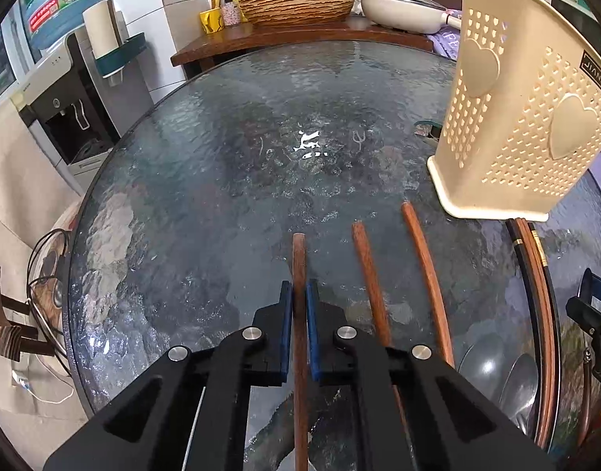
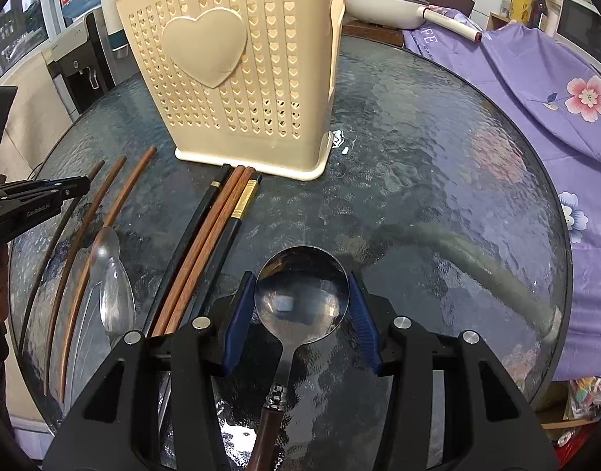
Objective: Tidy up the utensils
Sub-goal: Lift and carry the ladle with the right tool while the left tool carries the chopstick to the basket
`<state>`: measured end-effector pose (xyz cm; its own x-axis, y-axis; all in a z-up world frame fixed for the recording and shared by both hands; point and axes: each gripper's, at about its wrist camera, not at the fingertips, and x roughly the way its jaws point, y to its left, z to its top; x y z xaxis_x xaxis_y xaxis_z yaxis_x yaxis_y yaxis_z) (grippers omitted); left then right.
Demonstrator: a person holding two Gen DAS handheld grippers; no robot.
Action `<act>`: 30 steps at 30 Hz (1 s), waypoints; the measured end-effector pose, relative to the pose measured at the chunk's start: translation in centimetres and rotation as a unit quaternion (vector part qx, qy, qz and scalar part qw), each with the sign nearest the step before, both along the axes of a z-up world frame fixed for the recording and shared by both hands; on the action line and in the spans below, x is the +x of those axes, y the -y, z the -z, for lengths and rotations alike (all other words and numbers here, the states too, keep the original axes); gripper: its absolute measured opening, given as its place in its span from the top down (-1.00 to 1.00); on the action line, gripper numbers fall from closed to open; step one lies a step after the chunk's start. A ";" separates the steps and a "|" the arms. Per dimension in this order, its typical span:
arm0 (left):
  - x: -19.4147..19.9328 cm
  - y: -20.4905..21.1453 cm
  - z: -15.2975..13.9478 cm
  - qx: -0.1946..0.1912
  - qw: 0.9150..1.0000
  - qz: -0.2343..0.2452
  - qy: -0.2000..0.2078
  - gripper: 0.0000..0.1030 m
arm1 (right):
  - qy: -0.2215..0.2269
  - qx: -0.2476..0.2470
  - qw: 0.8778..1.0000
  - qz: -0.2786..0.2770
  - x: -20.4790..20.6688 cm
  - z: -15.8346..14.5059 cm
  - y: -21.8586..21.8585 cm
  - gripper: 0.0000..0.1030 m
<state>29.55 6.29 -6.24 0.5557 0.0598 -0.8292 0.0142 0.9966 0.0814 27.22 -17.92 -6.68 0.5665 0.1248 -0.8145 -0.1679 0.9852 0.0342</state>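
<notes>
The left hand-held gripper (image 1: pixel 299 294) was clenched on a wooden chopstick (image 1: pixel 299 259) lying on the glass tabletop (image 1: pixel 206 180); the right hand-held gripper (image 2: pixel 301 310) clasped a spoon (image 2: pixel 300 294) by its bowl, near the cream holder (image 2: pixel 237 78)

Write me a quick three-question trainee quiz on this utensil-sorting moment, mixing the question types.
1. True or false: the left tool is shut on a wooden chopstick.
2. Multiple choice: what lies between the pads of the right tool? A) a black chopstick B) the bowl of a large spoon C) nothing
3. Fill in: the cream holder standing on the glass table is pierced with ____-shaped holes.

Key: 1 true; 2 B; 3 heart
</notes>
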 end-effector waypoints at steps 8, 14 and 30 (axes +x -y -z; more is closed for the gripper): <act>-0.5 -0.8 -0.8 -0.027 0.999 -0.011 0.015 0.86 | 0.028 0.017 0.999 0.003 -0.7 -1.4 0.5 0.07; -2.1 -1.4 -4.4 -0.055 0.997 -0.007 0.062 0.86 | 0.076 0.025 0.997 -0.003 -2.1 -4.2 0.9 0.07; -7.8 -0.3 -13.0 -0.073 0.981 0.016 0.180 0.86 | 0.157 0.046 0.985 -0.046 -6.1 -11.1 1.0 0.07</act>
